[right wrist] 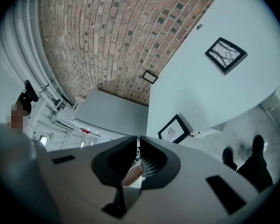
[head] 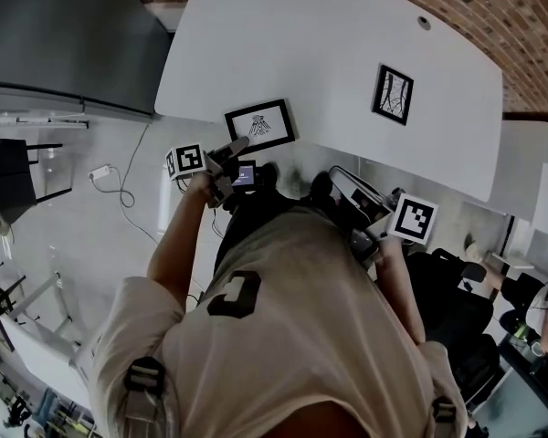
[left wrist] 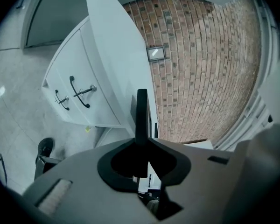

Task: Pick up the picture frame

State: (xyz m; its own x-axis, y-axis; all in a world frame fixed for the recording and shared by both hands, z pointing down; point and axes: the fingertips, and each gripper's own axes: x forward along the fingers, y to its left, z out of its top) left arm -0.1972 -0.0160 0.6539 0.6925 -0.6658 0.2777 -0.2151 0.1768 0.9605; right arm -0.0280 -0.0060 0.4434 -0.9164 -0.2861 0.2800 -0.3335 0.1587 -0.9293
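Left gripper (head: 236, 148) clamps the black-edged rectangular picture frame (head: 260, 122); right gripper (right wrist: 137, 143) closed and empty.
The frame's near edge runs thin and edge-on between the left fingers (left wrist: 186, 153), at the rim of the white round-cornered tabletop (head: 329, 53). A second black-edged picture frame (head: 393, 93) lies flat well ahead of the right fingers, which press together with nothing between them.

White table (head: 329, 44) beside a brick wall (head: 475, 7); black chair (head: 9, 176) and cable (head: 121, 190) on the grey floor (head: 64, 235).
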